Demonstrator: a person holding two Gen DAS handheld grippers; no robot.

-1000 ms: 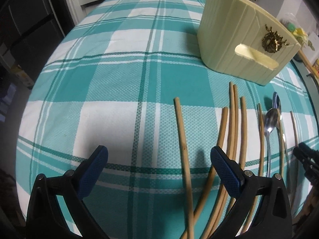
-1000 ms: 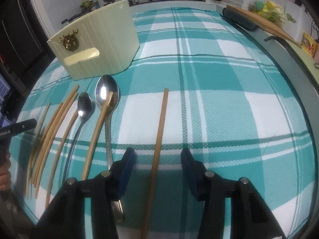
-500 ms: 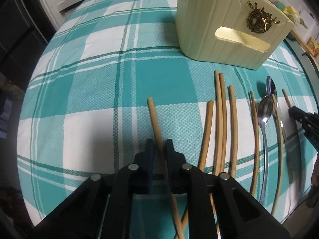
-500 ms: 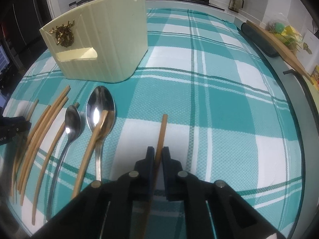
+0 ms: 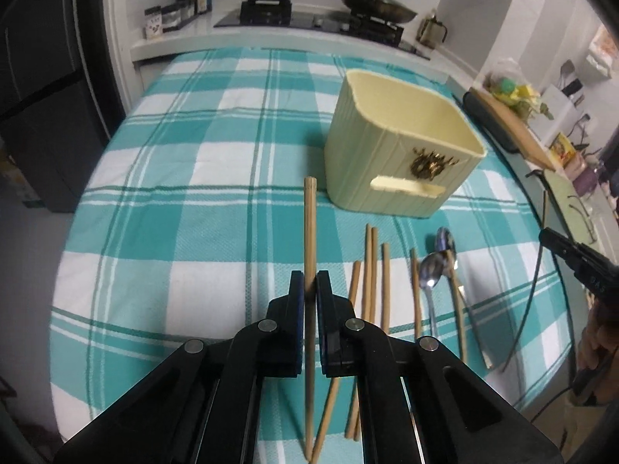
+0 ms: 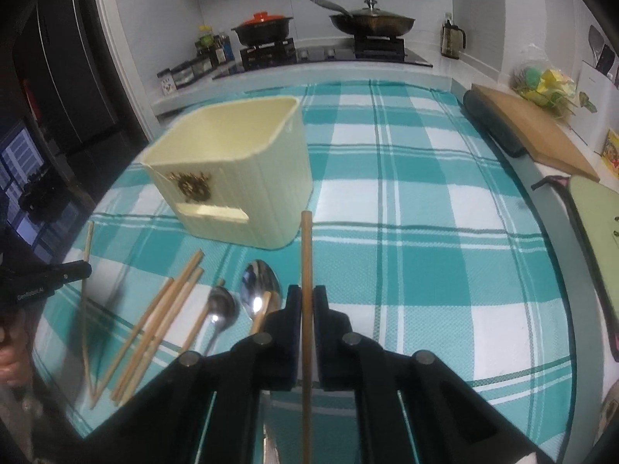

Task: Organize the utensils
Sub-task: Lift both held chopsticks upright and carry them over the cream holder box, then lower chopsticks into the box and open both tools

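My left gripper (image 5: 309,284) is shut on a wooden chopstick (image 5: 309,228), lifted off the teal checked cloth. The right gripper (image 6: 306,297) is likewise shut on another chopstick (image 6: 306,255), held above the table. A cream ribbed utensil holder (image 5: 402,154) (image 6: 236,178) with a brass emblem stands upright beyond both, its top open. Several more chopsticks (image 5: 369,266) (image 6: 154,332) and two metal spoons (image 5: 433,270) (image 6: 257,290) lie on the cloth between the grippers. The right gripper shows at the far right of the left wrist view (image 5: 580,259).
The table's cloth (image 5: 193,212) spreads wide to the left. A wooden board (image 6: 534,135) rests along the right edge. Behind the table is a counter with a stove, a red-lidded pot (image 6: 263,25) and a wok (image 6: 371,19). A dark fridge stands at left.
Both grippers went from open over a chopstick to shut on it, then rose with the chopsticks, so the holder's open top and the kitchen counter came into view.
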